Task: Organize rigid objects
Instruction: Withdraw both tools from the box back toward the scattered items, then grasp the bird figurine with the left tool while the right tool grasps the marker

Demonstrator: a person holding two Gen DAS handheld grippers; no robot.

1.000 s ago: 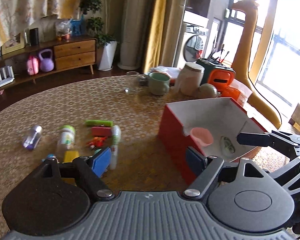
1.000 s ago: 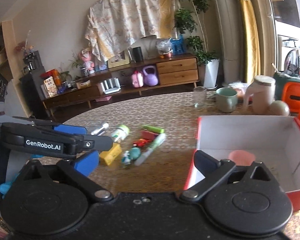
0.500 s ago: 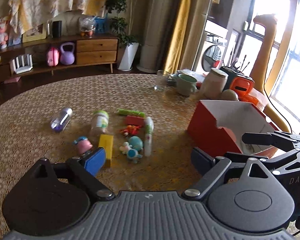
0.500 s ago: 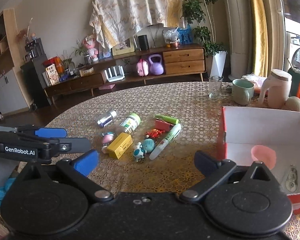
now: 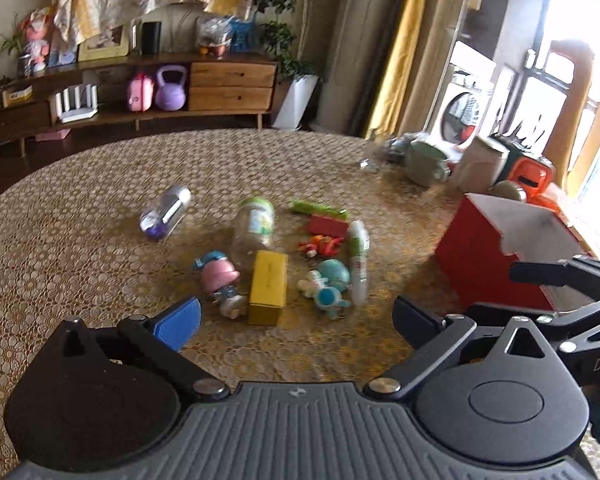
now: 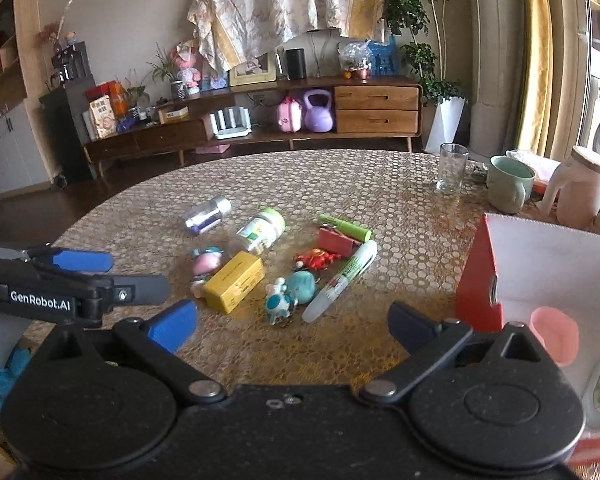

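Several small objects lie in a cluster on the round table: a yellow box, a pink-capped figurine, a blue toy, a white marker, a green-lidded bottle and a purple bottle. A red box with a white inside stands to the right and holds a pink cup. My left gripper is open and empty, just in front of the cluster. My right gripper is open and empty.
A glass, a green mug, a white jug and an orange item stand at the table's far right. A wooden sideboard lines the back wall. The left gripper shows in the right wrist view.
Both views have swung left, away from the red box toward the cluster of small objects. Both grippers stay open and empty.
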